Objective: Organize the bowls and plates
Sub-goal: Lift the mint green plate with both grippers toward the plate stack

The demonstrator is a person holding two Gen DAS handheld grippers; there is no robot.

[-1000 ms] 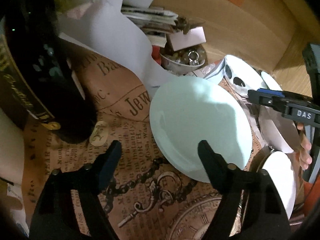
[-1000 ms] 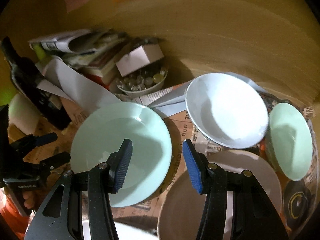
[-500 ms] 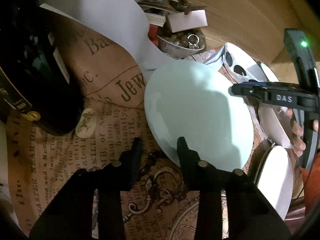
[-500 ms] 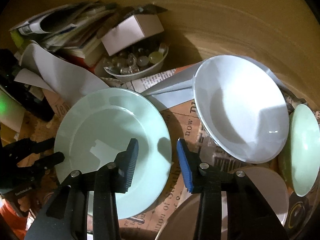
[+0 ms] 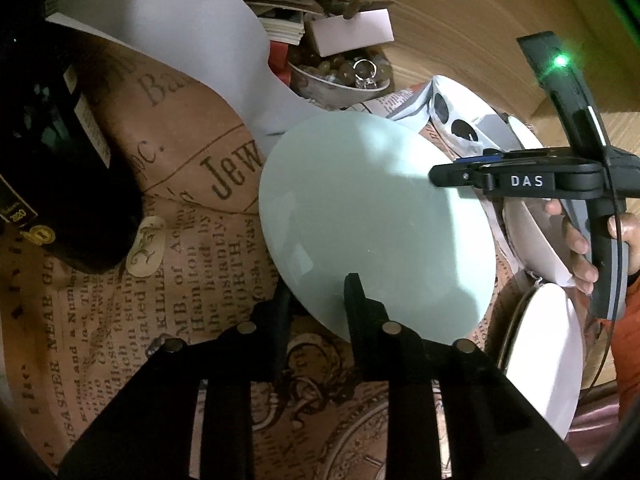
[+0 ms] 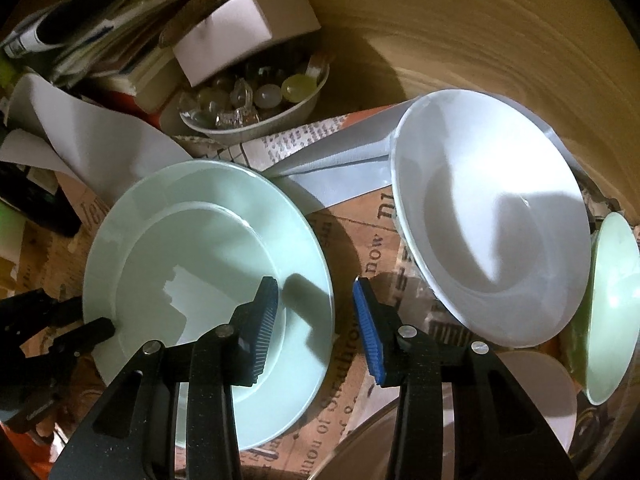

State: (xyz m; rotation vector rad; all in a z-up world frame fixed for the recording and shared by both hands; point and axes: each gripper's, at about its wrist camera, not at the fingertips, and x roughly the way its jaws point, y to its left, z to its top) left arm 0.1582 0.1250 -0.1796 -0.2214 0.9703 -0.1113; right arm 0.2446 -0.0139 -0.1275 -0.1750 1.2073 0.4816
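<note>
One plate: pale green plate [image 6: 208, 280] on newspaper-covered table [image 5: 132, 280], near its left side
Left gripper [image 5: 316, 292]: jaws just closing, pinching plate's near rim
Right gripper [image 6: 316, 320]: jaws apart, one finger over plate's right rim, not touching
Beside: white plate [image 6: 488, 216], tilted; bowl of marbles [image 6: 256, 108] behind

The right gripper [image 5: 460, 174], far right of the left jaws, bears "DAS"; the printed paper [image 5: 192, 168] left of those jaws reads "Jew", "KILLE" and "NEAR"; the dark bottle [image 5: 60, 184] far left shows "2020".
</note>
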